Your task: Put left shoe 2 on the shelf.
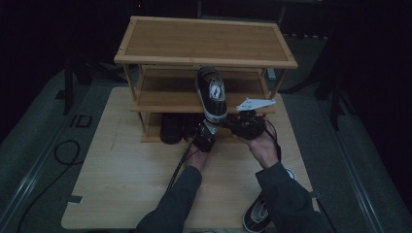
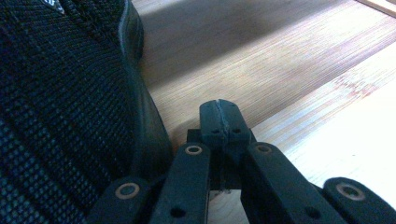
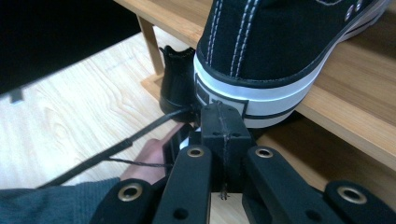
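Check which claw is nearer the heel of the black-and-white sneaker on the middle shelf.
Right. The right claw, shut, sits at the sneaker heel. The left claw, also shut, is lower, beside a black mesh shoe on the bottom shelf.

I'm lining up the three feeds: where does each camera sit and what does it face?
High view: above the table, looking down on the three-tier bamboo shoe rack; both forearms show.
Left gripper view: on the left tongs, shut, beside black mesh footwear.
Right gripper view: on the right tongs, shut, facing the black-and-white canvas sneaker, shared with the high view.
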The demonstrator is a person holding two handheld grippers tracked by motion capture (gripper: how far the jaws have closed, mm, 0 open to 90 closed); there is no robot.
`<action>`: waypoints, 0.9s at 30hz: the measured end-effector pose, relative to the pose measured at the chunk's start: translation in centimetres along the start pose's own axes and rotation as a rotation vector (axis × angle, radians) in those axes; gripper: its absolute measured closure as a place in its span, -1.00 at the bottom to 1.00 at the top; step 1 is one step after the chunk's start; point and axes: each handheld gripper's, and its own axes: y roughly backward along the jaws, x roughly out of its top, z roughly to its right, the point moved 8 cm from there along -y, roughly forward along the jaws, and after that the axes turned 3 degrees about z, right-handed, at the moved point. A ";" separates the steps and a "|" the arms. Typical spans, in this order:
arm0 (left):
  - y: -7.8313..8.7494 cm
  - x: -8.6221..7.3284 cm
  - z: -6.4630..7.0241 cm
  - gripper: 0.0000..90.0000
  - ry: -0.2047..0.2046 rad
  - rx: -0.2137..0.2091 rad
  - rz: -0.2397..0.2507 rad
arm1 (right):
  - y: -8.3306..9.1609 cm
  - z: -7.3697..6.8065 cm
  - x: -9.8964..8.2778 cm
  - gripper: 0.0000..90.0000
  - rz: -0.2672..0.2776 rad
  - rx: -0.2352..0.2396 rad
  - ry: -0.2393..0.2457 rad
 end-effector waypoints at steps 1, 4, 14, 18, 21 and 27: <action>-0.2 0.2 0.3 1.00 0.034 -0.007 0.029 | -0.1 0.1 0.1 1.00 0.000 0.012 -0.009; -0.2 0.2 0.3 1.00 0.034 -0.006 0.030 | -0.4 -0.2 0.3 1.00 -0.005 0.016 0.004; -0.2 0.2 0.2 1.00 0.038 -0.012 0.027 | -1.9 0.3 1.0 1.00 0.000 -0.011 -0.007; -0.2 0.2 0.3 1.00 0.035 -0.007 0.029 | -2.2 0.2 1.2 1.00 -0.002 -0.013 0.008; -0.2 0.2 0.3 1.00 0.034 -0.006 0.030 | -2.6 -0.1 1.3 1.00 -0.001 -0.010 0.018; -0.2 0.2 0.3 1.00 0.033 -0.005 0.028 | -3.3 -0.1 1.7 1.00 0.000 -0.021 0.024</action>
